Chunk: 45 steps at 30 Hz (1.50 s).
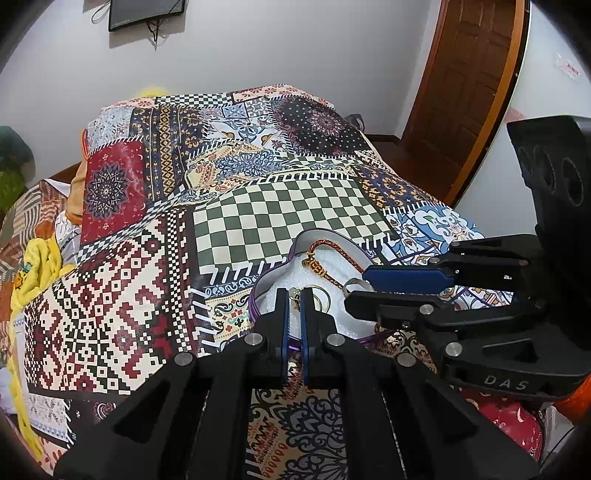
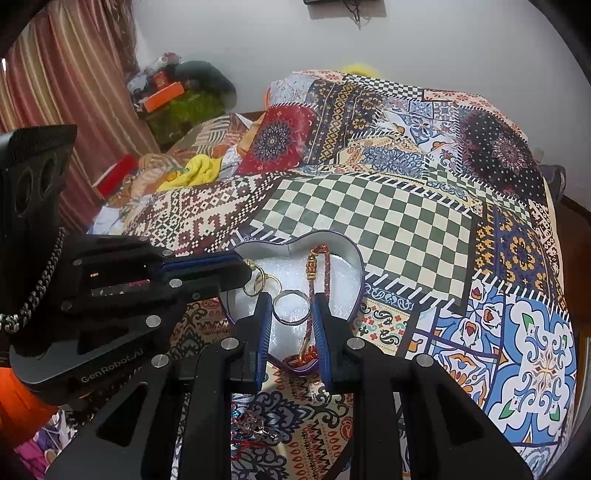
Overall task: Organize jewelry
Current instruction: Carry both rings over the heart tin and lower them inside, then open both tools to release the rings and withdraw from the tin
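This is a bedroom in a home. A bed fills most of both views, covered by a patchwork-print bedspread of checks, mandalas and tile patterns. Along the bed's far left edge lie loose clothes, among them a yellow garment. A brown panelled wooden door stands past the bed's far right corner, set in plain pale walls. A dark flat screen hangs on the wall beyond the head of the bed, with cables dangling beneath it. In the right wrist view a striped reddish curtain hangs at the left, and beside it household odds and ends are piled in the room's corner.
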Motion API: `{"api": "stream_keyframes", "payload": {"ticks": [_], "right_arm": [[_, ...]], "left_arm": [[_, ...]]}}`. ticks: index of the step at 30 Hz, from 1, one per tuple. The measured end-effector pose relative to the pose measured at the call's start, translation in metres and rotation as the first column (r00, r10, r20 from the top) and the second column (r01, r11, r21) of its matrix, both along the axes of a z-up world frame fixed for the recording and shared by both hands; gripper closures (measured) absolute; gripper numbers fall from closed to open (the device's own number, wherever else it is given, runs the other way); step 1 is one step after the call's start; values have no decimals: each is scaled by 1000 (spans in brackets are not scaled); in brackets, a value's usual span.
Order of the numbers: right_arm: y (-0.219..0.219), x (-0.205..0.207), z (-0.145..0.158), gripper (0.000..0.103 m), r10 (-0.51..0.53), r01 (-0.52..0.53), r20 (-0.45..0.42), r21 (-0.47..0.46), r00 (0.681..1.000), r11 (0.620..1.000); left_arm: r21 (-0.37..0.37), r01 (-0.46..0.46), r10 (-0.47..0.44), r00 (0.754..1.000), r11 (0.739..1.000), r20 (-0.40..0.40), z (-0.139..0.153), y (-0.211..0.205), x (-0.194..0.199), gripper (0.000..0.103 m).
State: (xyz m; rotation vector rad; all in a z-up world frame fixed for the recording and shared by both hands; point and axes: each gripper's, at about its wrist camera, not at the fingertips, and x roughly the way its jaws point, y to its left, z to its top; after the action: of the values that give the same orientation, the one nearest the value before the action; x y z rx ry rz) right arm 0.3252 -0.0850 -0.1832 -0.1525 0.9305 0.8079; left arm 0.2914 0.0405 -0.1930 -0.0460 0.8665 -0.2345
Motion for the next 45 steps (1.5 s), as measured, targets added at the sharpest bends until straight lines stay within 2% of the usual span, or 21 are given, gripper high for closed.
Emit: {"api": "stream_keyframes", "payload": {"ticks": [17, 21, 27, 33, 39, 45], "right_arm": [[0, -7, 4, 82, -15, 14, -5, -44, 1000, 999], [-2, -15, 12, 81, -22, 22, 18, -49, 1000, 999], [-11, -28, 32, 74, -47, 48, 56, -27, 997, 998], [-20, -42, 49, 73, -69, 71, 89, -18, 994, 997], [-30, -53, 54, 73, -92, 94, 92, -16, 991, 995], [-39, -60, 45, 73, -107, 109, 63, -24, 992, 994]], "left_arm": [[-2, -22, 22, 999, 1000, 25, 19, 3, -19, 99], [-2, -31, 31, 999, 1000, 32, 26, 5, -28, 99], [-1, -37, 37, 997, 999, 64, 43, 5, -45, 99], [6, -56, 55, 994, 998, 94, 58, 6, -64, 98], [5, -65, 64, 995, 998, 81, 60, 5, -79, 96], [17, -44, 43, 998, 999, 43, 49, -2, -89, 93]]}}
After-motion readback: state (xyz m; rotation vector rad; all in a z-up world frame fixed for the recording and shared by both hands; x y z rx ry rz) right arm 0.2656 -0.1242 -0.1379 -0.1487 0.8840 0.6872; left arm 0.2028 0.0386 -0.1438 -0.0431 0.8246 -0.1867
